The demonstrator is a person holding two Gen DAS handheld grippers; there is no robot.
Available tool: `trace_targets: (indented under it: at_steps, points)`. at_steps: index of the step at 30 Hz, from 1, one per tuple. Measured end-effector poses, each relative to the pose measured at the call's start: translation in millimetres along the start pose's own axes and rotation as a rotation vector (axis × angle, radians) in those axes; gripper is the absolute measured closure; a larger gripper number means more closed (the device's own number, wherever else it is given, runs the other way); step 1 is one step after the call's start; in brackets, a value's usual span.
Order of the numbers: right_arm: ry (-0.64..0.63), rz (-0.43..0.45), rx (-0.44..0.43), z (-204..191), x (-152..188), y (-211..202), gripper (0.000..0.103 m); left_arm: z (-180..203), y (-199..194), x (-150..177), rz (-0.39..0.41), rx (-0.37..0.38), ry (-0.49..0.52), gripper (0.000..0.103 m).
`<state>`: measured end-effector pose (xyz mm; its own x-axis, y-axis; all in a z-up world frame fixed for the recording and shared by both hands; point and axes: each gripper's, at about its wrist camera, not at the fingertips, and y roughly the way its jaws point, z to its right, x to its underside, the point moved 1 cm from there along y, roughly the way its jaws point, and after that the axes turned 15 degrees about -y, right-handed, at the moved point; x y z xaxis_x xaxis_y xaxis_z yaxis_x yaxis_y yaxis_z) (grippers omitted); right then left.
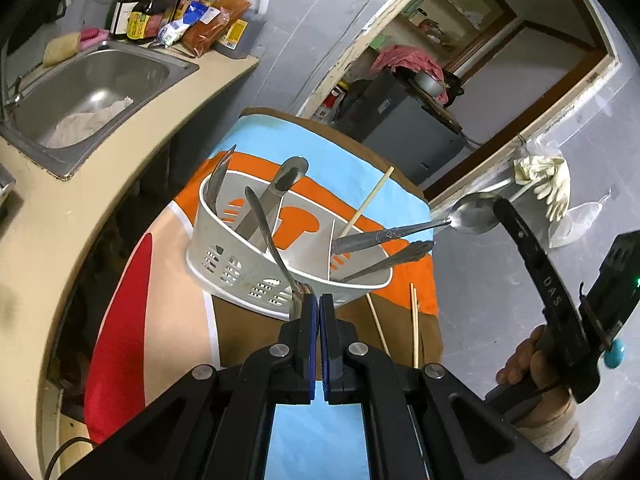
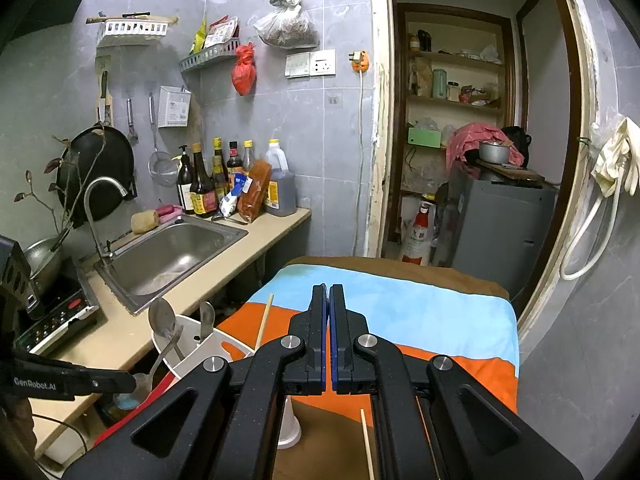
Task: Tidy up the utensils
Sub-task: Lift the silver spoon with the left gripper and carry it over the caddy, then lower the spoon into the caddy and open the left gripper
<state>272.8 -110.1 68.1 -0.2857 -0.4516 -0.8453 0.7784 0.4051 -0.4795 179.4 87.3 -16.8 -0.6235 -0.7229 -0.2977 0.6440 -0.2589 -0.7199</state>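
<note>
Upright spoons (image 1: 256, 216) crowd the caddy's (image 1: 224, 268) left compartment; blue cloth (image 2: 420, 300) beyond lies open.

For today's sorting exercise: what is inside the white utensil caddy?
The utensil caddy holds metal spoons, other metal cutlery handles and one chopstick. Its walls hide their lower ends.

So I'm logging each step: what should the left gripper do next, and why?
Probably lower the spoon into the white caddy and then open. The left gripper is shut on its handle end, and the bowl end already points into the near compartment.
</note>
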Motion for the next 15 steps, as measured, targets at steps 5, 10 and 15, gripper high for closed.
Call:
trace_targets:
  at_steps: [5,10,15]
  points:
    - [-0.025,-0.014,0.019,-2,-2,3,0.101,-1,4,-6,-0.021,-0.014,-0.012,0.101]
    - [-0.051,-0.033,0.022,-7,-4,4,0.101,-2,8,-12,-0.053,-0.004,-0.04,0.101]
    - [-0.046,-0.048,0.012,-10,-5,8,0.101,-3,11,-19,-0.058,-0.007,-0.057,0.101]
